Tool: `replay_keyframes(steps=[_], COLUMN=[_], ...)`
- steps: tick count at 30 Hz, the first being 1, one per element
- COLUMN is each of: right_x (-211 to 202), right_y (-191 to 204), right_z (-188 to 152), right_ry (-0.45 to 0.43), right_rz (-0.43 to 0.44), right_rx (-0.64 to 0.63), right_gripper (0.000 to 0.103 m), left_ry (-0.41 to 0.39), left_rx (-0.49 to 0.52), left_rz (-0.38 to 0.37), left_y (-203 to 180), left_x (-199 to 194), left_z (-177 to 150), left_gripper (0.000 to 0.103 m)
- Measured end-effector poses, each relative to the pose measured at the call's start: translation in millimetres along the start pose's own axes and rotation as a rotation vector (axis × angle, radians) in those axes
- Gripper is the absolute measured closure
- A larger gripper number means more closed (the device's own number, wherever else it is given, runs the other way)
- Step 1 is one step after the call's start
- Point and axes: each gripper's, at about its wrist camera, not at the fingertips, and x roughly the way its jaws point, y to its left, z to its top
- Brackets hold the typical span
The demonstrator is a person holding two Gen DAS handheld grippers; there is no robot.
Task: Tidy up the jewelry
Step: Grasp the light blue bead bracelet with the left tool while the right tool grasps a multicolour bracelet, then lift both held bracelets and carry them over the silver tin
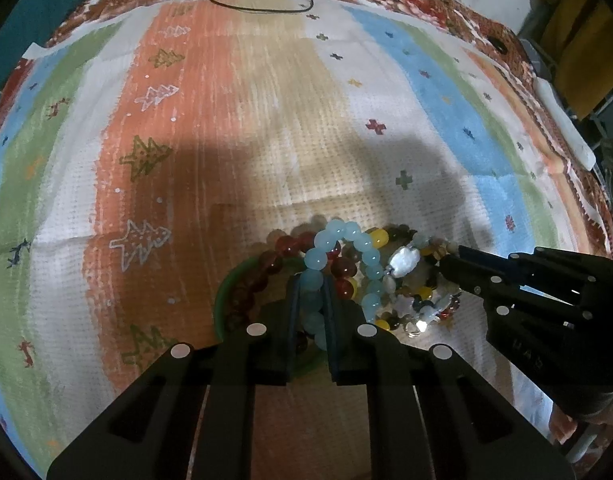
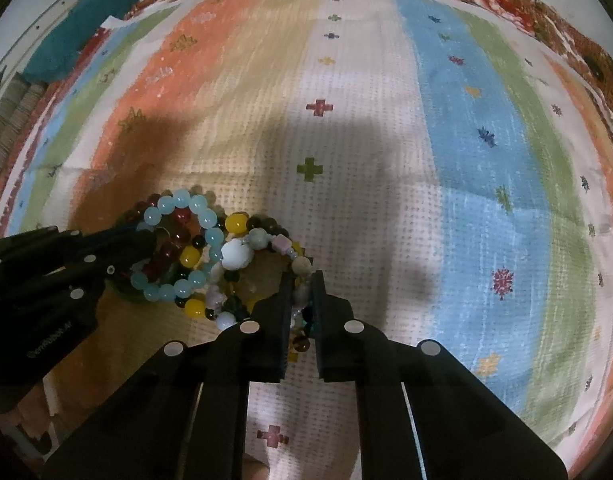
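Closed on the pale-blue bead bracelet [image 1: 348, 258], the left gripper [image 1: 312, 300] and the right gripper [image 2: 302, 300], pinching a mixed-stone strand [image 2: 266, 256], flank a tangled pile at six o'clock on the striped cloth [image 1: 266, 120], where pulling apart could snap the strings.

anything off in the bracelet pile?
Yes. The bracelets are tangled in one heap: the light blue bracelet, pinched by the left tool, overlaps the red and mixed-bead bracelets. The right tool grips the mixed one. A green bangle lies partly underneath.
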Motion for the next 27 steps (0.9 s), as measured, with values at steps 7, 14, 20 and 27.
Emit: replay_keyframes(steps=[7, 14, 20, 27], right_x=[-21.2, -40.2, -50.6, -64.9], right_y=[4.9, 7.9, 7.3, 10.1], right_z=[2.2, -3.2, -7.6, -12.7], right_ry=[-0.048, -0.087, -0.111, -0.146], right_rz=[0.008, 0.006, 0.002, 0.001], right_rx=[-0.014, -0.029, -0.022, -0.021], right_gripper=[0.092, 0.092, 0.092, 0.092], left_ry=[-0.057, -0.083, -0.089, -0.115], left_rx=[0.033, 0.030, 0.031, 0.024], left_rz=[0.005, 0.017, 0.063, 0.121], left_y=[-13.5, -23.8, -26.1, -26.7], left_x=[-26.2, -43.3, -50.0, -68.1], left_z=[1.1, -0.7, -6.7, -13.8], left_gripper=[0.092, 0.092, 0.092, 0.092])
